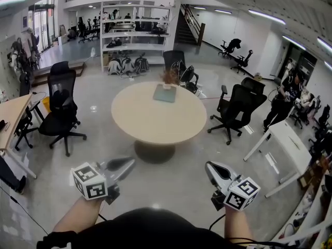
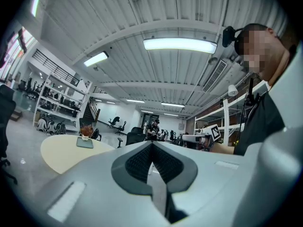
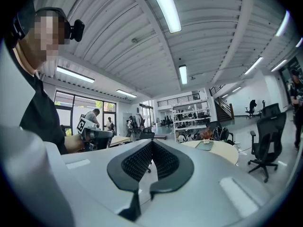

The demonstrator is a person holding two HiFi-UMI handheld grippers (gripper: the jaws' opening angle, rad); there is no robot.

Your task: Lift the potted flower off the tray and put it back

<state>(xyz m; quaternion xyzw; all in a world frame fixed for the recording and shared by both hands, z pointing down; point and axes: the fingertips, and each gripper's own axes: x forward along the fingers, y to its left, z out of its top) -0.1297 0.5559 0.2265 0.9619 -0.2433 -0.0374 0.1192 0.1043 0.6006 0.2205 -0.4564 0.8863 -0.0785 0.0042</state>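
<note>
Reddish-brown potted flower (image 1: 169,77) stood upright at the far end of the grey-green tray (image 1: 165,94). The tray lay flat on the pale round table (image 1: 150,121), near the table's far edge. Both grippers were well apart from the table, over the floor on its near side.

Head view alone gave the layout: black office chairs (image 1: 62,105) on either side of the table, white shelving (image 1: 136,32) behind it. It did not show the pad faces. The left gripper view did: the left gripper (image 1: 129,163) had its ribbed pads pressed together, nothing between them. The right gripper view gave the same for the right gripper (image 1: 209,166): pads met at the tips, empty. Each gripper view also caught the other gripper's marker cube (image 2: 215,132) and the person's dark torso (image 2: 260,122), with the flower small and distant beyond the jaws.

Pose: both grippers held low before the body on bare forearms (image 1: 78,214), pointing level towards the table, tips angled slightly inward.
</note>
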